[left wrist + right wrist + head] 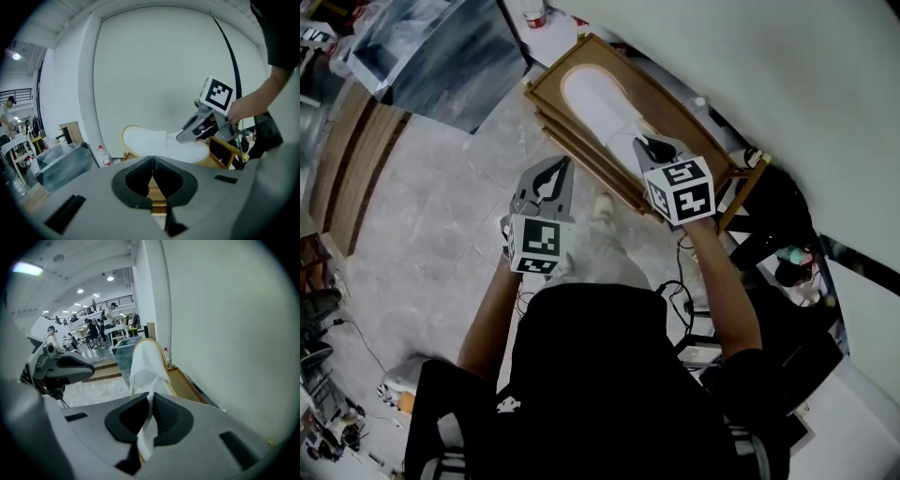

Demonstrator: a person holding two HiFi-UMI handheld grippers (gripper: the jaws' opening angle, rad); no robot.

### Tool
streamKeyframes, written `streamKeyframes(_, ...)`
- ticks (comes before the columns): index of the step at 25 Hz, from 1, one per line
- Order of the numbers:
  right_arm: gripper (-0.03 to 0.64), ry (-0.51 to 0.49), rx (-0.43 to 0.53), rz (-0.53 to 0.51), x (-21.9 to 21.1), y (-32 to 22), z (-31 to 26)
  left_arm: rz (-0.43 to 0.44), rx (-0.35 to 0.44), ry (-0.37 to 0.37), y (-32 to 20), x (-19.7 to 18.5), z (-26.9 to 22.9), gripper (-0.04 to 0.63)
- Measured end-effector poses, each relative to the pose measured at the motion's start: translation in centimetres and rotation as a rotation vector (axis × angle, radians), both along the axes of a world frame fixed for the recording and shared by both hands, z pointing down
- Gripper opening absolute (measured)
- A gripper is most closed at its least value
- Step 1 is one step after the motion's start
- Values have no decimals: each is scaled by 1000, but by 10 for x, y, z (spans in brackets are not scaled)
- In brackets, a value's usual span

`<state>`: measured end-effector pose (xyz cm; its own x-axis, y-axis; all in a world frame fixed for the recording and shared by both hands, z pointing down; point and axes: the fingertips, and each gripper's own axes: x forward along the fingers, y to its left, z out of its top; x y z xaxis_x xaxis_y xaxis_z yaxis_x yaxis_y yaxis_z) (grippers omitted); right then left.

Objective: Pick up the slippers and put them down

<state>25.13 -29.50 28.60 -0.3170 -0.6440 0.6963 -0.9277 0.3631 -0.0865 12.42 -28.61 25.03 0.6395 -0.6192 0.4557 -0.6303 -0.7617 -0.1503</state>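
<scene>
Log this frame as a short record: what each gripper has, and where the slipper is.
Right gripper: jaws shut on the upper of the white slipper
Left gripper: jaws together, nothing between them
Slipper position: over the wooden frames beside the wall
Second slipper: not seen in any view
</scene>
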Motion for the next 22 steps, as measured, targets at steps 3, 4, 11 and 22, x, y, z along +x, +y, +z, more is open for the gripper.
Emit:
streamKeyframes(3,12,-9,33,-3,-16,13,-20,-18,33,12,5,-18,-16,6)
streamKeyframes(4,12,-12,44,-4,-22,17,-26,-25,38,20,8,-24,-20,5)
streamKeyframes(11,12,-33,136,11,-57,46,-72,-42,79,62,33,-62,-47,5)
streamKeyframes(22,12,-40,255,37,-112,102,-130,-20,159,104,86,-116,-86,5)
